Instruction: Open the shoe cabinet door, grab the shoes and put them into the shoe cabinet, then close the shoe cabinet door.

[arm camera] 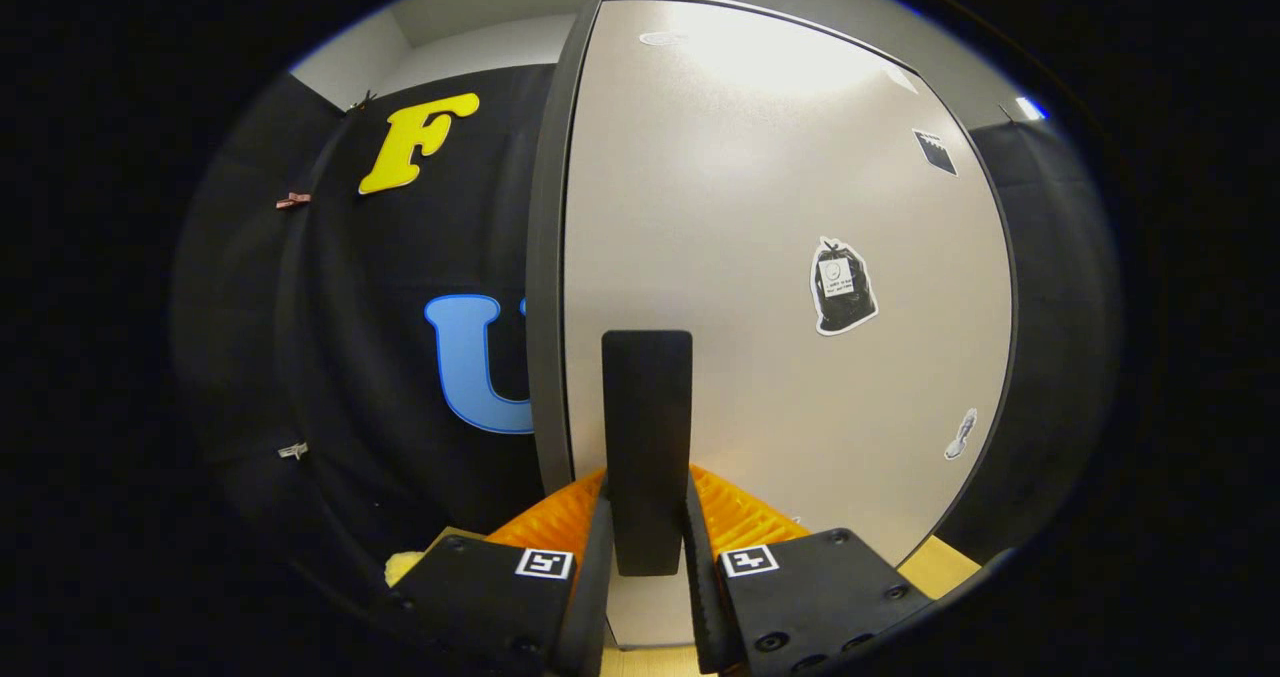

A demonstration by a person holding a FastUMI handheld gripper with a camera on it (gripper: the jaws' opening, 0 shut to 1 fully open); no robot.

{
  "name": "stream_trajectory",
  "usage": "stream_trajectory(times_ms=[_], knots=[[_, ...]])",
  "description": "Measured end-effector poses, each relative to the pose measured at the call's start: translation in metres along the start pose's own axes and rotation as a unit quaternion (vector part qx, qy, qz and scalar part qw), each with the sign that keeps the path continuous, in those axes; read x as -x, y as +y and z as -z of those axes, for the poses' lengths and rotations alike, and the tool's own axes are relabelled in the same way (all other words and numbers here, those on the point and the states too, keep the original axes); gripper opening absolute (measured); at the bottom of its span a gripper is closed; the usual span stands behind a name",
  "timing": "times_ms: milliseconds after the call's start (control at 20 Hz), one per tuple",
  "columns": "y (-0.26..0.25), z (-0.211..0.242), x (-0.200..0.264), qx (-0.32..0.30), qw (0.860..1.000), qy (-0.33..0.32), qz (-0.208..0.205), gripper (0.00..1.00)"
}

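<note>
The tool (647,557) is sitting with its two fingers drawn in narrow around the dark upright handle (647,437) of the shoe cabinet door (780,287), one finger on each side of the bar. The pads appear to be touching it, though whether they are pressing firmly is hard to tell. The handle is standing vertically, its long axis running up and down the door, and it is sitting near the door's left edge (548,257), low on the panel. The door itself is a pale, tall panel facing the tool, its long axis upright too; a few stickers (843,285) are lying to the right of the handle.

Judging from this, the risk is slipping: if the grip is loose, the fingers may be sliding off the smooth bar as the door swings. Pulling off-line from the hinge arc could also be twisting the handle within the fingers or jamming the door.
</note>
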State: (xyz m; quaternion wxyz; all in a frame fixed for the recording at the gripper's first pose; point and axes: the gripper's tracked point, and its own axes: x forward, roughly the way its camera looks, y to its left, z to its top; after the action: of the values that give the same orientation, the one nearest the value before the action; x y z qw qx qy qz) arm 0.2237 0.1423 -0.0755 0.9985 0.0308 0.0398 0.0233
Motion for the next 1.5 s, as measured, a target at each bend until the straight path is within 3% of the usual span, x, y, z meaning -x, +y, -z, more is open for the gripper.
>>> stream_trajectory(times_ms=[300, 500, 1100, 1500], knots=[[-0.001, -0.001, 0.009, 0.001, 1.000, 0.012, -0.015, 0.17], [-0.005, -0.010, 0.049, -0.009, 1.000, 0.007, -0.014, 0.17], [-0.090, -0.010, 0.178, -0.024, 0.999, 0.009, -0.040, 0.13], [-0.165, -0.013, 0.235, -0.013, 1.000, 0.001, -0.001, 0.12]])
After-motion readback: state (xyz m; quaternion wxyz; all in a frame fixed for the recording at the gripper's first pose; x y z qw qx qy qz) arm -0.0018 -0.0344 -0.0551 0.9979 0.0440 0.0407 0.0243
